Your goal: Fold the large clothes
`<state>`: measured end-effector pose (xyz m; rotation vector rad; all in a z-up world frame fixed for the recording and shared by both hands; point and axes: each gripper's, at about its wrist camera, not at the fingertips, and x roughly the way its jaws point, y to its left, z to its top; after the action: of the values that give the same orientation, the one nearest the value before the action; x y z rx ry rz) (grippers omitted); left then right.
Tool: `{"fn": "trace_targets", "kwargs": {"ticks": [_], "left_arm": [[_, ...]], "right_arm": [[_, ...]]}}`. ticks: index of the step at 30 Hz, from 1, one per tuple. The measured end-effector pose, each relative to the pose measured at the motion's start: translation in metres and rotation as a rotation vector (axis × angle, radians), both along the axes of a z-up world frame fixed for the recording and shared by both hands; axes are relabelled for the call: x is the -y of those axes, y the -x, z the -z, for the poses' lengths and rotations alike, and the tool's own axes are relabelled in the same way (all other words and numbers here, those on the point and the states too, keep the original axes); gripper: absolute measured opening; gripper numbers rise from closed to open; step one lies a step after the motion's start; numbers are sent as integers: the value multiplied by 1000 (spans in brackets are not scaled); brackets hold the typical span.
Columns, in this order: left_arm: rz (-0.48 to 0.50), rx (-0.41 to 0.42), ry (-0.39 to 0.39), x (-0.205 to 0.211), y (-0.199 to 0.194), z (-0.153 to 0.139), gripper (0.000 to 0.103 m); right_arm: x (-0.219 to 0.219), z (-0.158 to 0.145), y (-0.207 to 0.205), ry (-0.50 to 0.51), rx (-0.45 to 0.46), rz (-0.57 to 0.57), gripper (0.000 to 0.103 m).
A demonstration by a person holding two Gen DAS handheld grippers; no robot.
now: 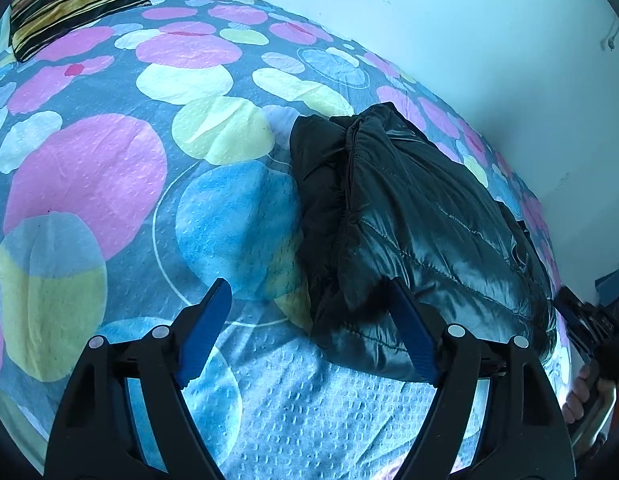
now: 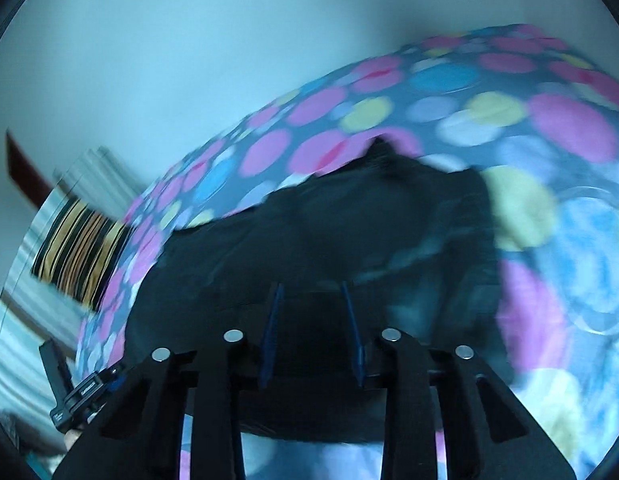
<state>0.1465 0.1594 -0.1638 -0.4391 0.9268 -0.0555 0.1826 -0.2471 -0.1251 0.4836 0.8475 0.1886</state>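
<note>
Left tongs (image 1: 307,300): my blue pads stand wide apart and grip nothing; they hover just above the bedspread, and the right-hand pad overlaps the jacket's near edge, though I cannot tell if it touches.
Right tongs (image 2: 311,308): my pads sit fairly close together with a clear gap between them; the picture is blurred and the fabric around them is dark, so I cannot tell whether they pinch anything.
Jacket (image 1: 413,216): a black, shiny, quilted puffer, folded into a thick bundle. It lies ahead and to the right of my left tongs, its near corner between their pads. Under my right tongs it fills the space directly ahead and beneath.
Folded edge: a matte black layer runs along the bundle's left side, seen from my left tongs, with a seam ridge beside it.
Bedspread (image 1: 109,168): grey-blue with large pink, yellow, blue and white circles, dimpled in texture; it spreads ahead and left of my left tongs and lies under the jacket.
Pillow (image 1: 73,0): striped black and gold, far ahead and left of my left tongs, at the bed's far end.
Wall (image 1: 449,32): pale and plain, beyond the bed to the right.
Right tongs, seen from left camera: a dark shape at the far right edge, just beside the jacket.
</note>
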Motion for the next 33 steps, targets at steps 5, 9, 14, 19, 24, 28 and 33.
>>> {"fn": "trace_targets", "kwargs": {"ticks": [5, 9, 14, 19, 24, 28, 33], "left_arm": [[11, -3, 3, -2, -7, -1, 81], [24, -3, 31, -7, -17, -2, 81], [33, -7, 81, -14, -35, 0, 82], [90, -19, 114, -15, -64, 0, 82], [141, -38, 107, -10, -89, 2, 83], [153, -37, 81, -8, -92, 2, 83], [182, -44, 58, -3, -96, 5, 83]], "right_arm": [[-45, 3, -29, -30, -16, -98, 28], [-76, 8, -46, -26, -38, -172, 28], [-93, 39, -55, 35, -139, -204, 26], [-94, 47, -54, 45, -159, -210, 26], [-96, 48, -54, 69, -160, -212, 26], [-98, 48, -56, 75, -164, -214, 26], [-100, 48, -55, 93, -159, -217, 26]]}}
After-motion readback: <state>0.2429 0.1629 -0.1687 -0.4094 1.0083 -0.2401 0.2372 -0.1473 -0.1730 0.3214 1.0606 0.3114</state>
